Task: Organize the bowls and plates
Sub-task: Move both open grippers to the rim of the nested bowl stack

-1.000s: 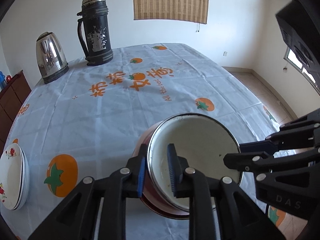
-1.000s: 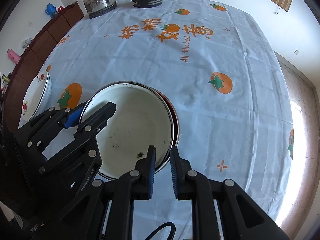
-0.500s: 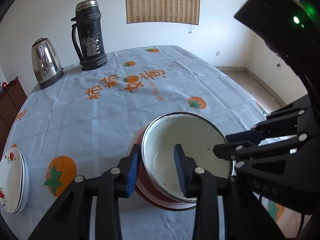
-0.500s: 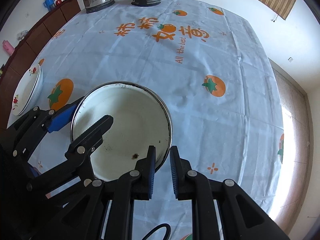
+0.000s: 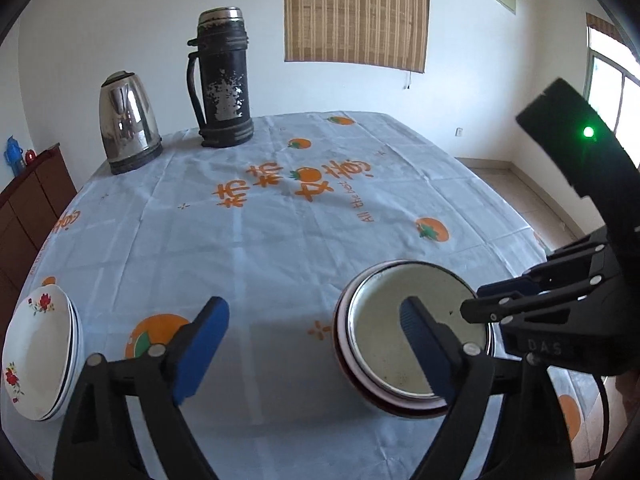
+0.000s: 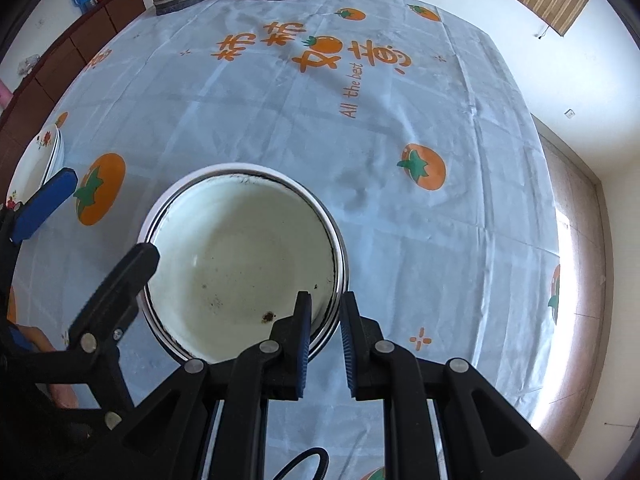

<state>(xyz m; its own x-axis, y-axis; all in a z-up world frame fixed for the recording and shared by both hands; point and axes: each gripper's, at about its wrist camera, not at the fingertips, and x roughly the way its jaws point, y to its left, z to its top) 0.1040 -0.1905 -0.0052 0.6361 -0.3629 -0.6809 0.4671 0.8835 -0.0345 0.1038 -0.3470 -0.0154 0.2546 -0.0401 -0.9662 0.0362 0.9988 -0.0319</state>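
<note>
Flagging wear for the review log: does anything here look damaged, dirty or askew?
Yes. The black thermos has paint flaked off in patches, and the enamel bowl shows dark specks and a rust-like spot near its rim. Nothing spilled; the plates sit stacked.

walls [image 5: 120, 20] – white | blind [image 5: 356, 12] – bamboo, back wall | window [image 5: 612, 92] – bright, right | cabinet [image 5: 28, 208] – dark wood, left | floor [image 5: 516, 188] – tiled

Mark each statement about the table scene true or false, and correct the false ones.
1. The right claw grips the rim of the enamel bowl. True.
2. The left claw clamps the bowl. False: its jaws are opening, clear of the rim.
3. The stack of flowered plates sits at the table's left edge. True.
4. The kettle stands inside the bowl. False: it stands at the far end, beside the black flask.
</note>
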